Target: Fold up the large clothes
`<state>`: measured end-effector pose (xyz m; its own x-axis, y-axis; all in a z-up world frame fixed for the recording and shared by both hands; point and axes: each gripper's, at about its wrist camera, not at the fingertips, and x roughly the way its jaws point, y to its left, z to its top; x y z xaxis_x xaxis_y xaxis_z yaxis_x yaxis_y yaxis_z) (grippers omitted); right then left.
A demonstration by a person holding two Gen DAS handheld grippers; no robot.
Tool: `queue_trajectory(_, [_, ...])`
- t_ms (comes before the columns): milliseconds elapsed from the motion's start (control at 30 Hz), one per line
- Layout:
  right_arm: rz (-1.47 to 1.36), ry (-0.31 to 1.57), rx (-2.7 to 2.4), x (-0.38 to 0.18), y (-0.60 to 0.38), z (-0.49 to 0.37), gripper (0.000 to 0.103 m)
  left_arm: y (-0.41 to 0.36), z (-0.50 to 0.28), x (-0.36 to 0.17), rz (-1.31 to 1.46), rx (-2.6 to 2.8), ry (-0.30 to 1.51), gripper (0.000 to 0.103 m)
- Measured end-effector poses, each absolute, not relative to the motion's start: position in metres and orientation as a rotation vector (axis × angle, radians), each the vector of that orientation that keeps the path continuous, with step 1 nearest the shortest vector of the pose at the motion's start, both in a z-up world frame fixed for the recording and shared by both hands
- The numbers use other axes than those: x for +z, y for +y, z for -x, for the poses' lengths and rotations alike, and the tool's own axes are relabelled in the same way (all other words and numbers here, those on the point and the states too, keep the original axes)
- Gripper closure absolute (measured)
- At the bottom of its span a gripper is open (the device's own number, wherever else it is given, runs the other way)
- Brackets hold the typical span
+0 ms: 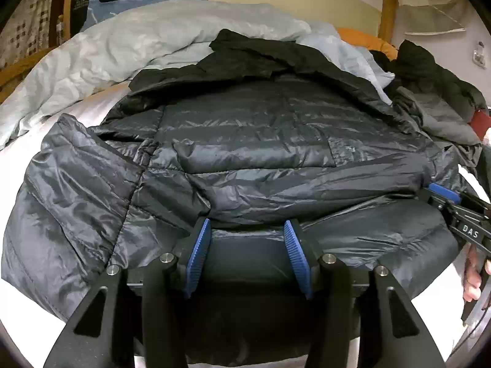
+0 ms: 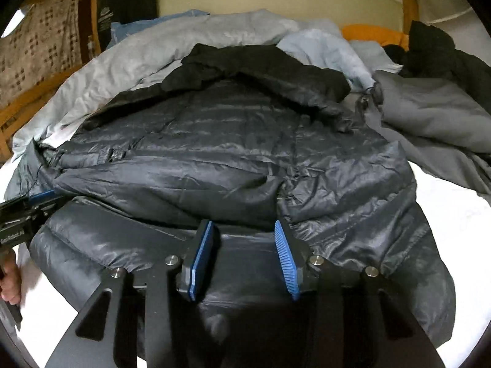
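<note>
I am hovering both grippers over the near hem of the dark puffer jacket (image 1: 239,141), which is lying spread on the white bed (image 1: 18,165), its long axis running straight away from my fingers toward the hood. My left gripper (image 1: 247,239) is standing partly open, pads clear of the fabric, the hem fold just ahead and below them. My right gripper (image 2: 244,245) is likewise half open with nothing pinched; it is sitting along the same hem, neither hand plainly nearer. The hem itself is sinking out of sight beneath my fingers, the far sleeve is lost under grey clothes (image 2: 429,113), and I cannot tell whether my pads are brushing the cloth.
</note>
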<state>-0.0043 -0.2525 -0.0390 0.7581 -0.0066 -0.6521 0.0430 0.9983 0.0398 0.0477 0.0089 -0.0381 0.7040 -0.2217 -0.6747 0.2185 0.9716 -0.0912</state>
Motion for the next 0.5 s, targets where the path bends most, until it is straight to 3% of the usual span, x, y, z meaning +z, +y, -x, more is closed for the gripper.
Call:
queue_trajectory(167, [-0.017, 0.686, -0.067, -0.039, -0.247, 0.01, 0.06, 0.022, -0.026, -0.024, 0.044, -0.274, 0.636, 0.057])
queue_trajectory(233, [-0.054, 0.637, -0.112, -0.029, -0.252, 0.029, 0.06, 0.035, 0.013, -0.006, 0.077, -0.359, 0.501, 0.047])
queue_trajectory(300, [-0.108, 0.551, -0.087, -0.015, -0.257, 0.07, 0.06, 0.046, 0.049, 0.006, 0.034, -0.322, 0.417, 0.025])
queue_trajectory(500, [-0.075, 0.497, -0.17, -0.013, -0.276, 0.133, 0.06, 0.091, 0.052, 0.013, 0.105, -0.146, 0.432, 0.021])
